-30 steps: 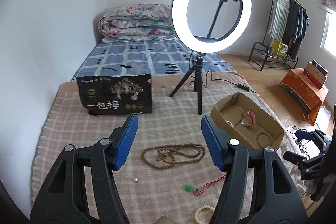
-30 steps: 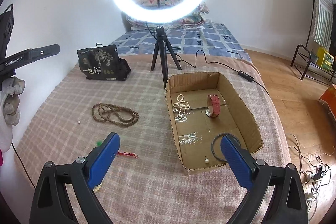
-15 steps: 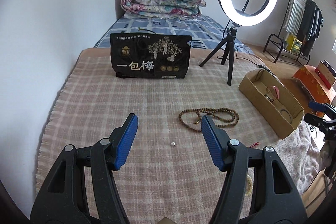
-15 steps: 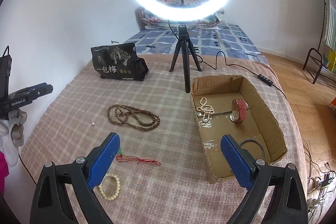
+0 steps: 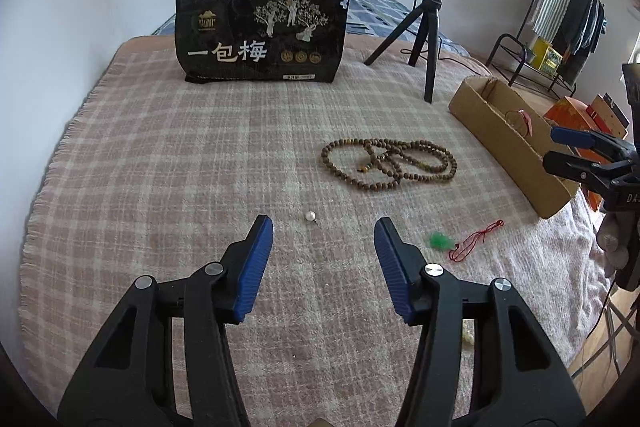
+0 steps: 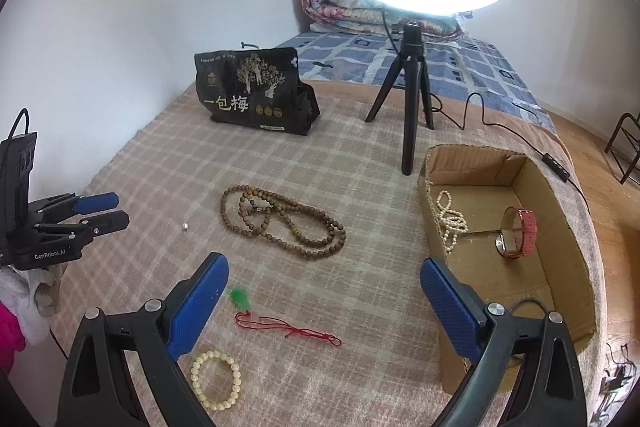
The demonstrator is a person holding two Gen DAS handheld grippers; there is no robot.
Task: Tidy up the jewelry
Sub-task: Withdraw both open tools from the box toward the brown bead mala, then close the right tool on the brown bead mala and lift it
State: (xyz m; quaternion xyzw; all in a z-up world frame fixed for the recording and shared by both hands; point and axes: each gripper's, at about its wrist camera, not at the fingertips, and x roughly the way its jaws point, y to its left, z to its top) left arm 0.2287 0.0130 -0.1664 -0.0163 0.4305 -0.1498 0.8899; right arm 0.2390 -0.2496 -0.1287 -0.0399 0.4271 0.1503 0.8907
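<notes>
- The left gripper (image 5: 323,235) is hanging low at centre frame, jaws spread wide and holding nothing.
- Just beyond its tips, a loose pearl bead (image 5: 310,215) is lying on the plaid blanket (image 5: 160,167) — the likely target; centring and closing gently should stop it rolling away.
- The right gripper (image 6: 324,285) is also gaping empty.
- Farther right, the cardboard box (image 5: 508,143) is waiting.

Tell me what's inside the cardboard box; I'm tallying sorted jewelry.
Inside the cardboard box: a pearl necklace and a pink-strapped watch. The right gripper covers the near corner, where only a dark loop peeks out.
</notes>
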